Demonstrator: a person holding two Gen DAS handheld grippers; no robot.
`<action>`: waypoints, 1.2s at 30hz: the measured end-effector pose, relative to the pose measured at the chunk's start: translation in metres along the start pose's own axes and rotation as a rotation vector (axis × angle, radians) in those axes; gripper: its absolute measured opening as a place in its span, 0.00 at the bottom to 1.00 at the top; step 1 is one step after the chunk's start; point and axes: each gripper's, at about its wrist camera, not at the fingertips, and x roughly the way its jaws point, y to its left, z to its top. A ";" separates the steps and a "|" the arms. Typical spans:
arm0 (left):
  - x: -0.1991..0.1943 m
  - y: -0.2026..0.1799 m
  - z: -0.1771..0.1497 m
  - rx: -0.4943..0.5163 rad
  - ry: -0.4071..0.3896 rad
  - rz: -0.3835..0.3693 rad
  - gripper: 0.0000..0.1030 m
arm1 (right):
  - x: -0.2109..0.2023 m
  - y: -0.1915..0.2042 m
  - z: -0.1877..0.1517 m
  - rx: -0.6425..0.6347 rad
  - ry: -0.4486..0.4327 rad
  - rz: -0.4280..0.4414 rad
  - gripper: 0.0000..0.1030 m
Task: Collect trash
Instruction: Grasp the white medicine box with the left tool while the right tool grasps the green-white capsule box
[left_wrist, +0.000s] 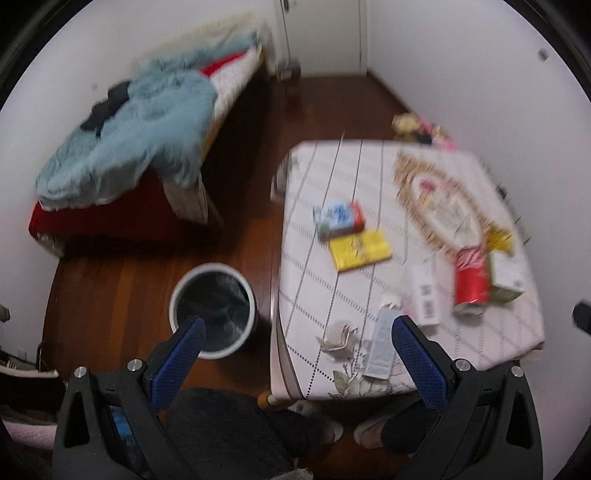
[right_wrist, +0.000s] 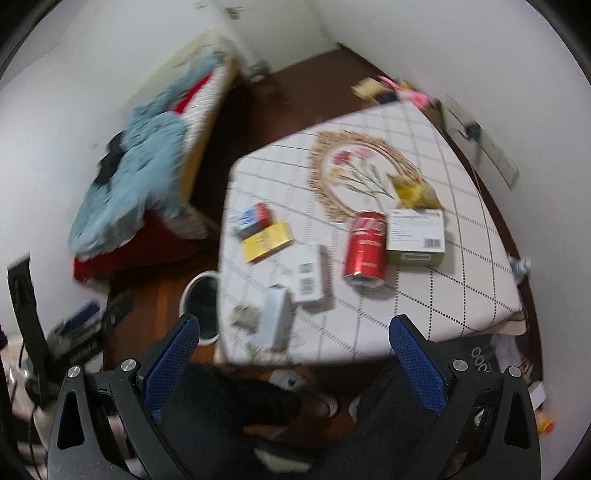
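Note:
A low table (left_wrist: 369, 177) with a white checked cloth holds trash: a red can (left_wrist: 471, 278) lying on its side, a yellow box (left_wrist: 360, 249), a blue-red box (left_wrist: 338, 218), a white box (left_wrist: 424, 291), a green-white box (left_wrist: 506, 275), a pale wrapper (left_wrist: 380, 343) and crumpled paper (left_wrist: 338, 339). A white bin (left_wrist: 212, 310) with a black liner stands on the floor left of the table. My left gripper (left_wrist: 297, 326) is open and empty, above the table's near corner. My right gripper (right_wrist: 295, 326) is open and empty, above the table's front edge (right_wrist: 332, 354); the can (right_wrist: 365, 247) lies ahead.
A bed (left_wrist: 122, 147) with a blue blanket stands at the left. Dark wood floor runs between bed and table. The person's legs and slippers (left_wrist: 321, 428) are below the grippers. Clutter lies on the floor left in the right wrist view (right_wrist: 77, 328).

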 end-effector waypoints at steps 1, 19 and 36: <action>0.011 -0.006 -0.002 0.004 0.023 0.004 1.00 | 0.012 -0.010 0.003 0.021 -0.002 -0.022 0.99; 0.168 -0.125 -0.041 0.164 0.359 -0.103 0.54 | 0.158 -0.127 0.077 0.226 0.122 -0.250 0.80; 0.195 -0.127 -0.042 0.129 0.379 -0.125 0.36 | 0.177 -0.139 0.086 0.202 0.172 -0.318 0.63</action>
